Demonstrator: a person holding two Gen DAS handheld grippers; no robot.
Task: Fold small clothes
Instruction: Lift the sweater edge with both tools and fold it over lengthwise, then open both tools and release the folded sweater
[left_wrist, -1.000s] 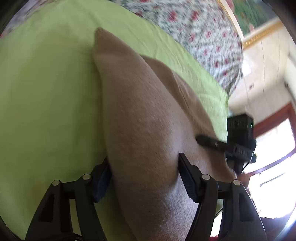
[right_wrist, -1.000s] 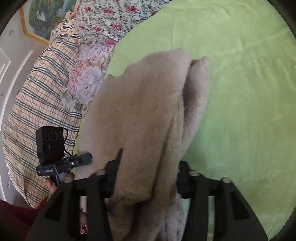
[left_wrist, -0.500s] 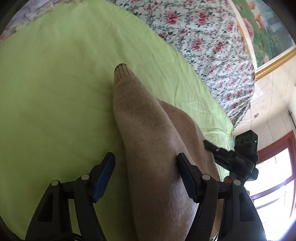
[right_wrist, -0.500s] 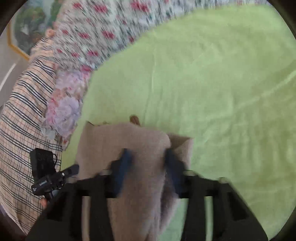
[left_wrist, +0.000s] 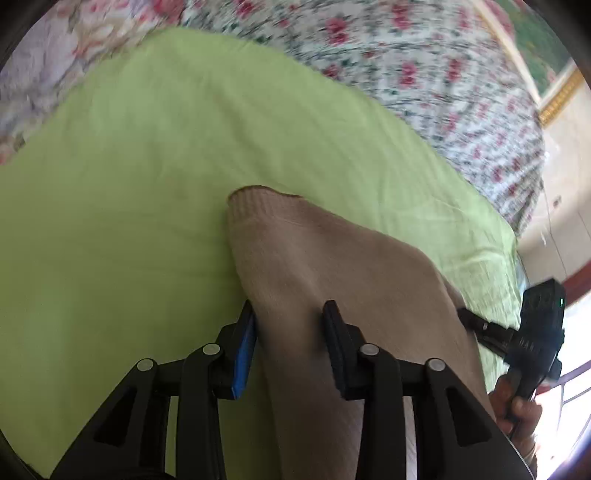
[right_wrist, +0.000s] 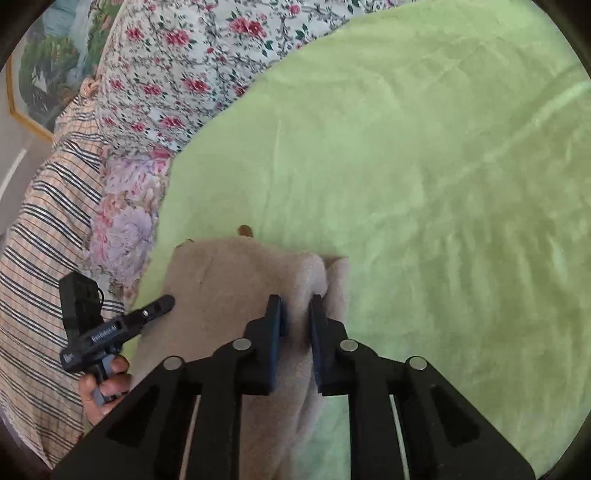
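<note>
Since a second ago, both tools have drawn back along the tan knit garment (left_wrist: 332, 266), so that much more of the green sheet (left_wrist: 129, 184) lies bare ahead of it, and both have narrowed around the cloth. At present the left tool (left_wrist: 290, 314) has its jaws closing, with a thick roll of the garment between them; the blue-faced pad (left_wrist: 245, 354) lies against the cloth on one side and the black pad on the other presses into it. The right tool (right_wrist: 295, 314) has its jaws easing open a little, yet the pads sit on a narrow fold of the fabric and pinch it.

From the left wrist, the garment's ribbed cuff or hem (left_wrist: 258, 201) shows at its far tip, resting on the sheet; the right wrist view does not show that ribbing. It shows instead the fuzzier side of the garment (right_wrist: 229, 288), doubled over itself, and a small brown spot (right_wrist: 245, 230) just past its far edge.

Each view catches the other hand: the right hand (left_wrist: 517, 402) at the left view's edge, the left hand (right_wrist: 103, 391) beside a plaid cloth (right_wrist: 40, 258). Flowered bedding (right_wrist: 177, 66) borders the sheet in both.
</note>
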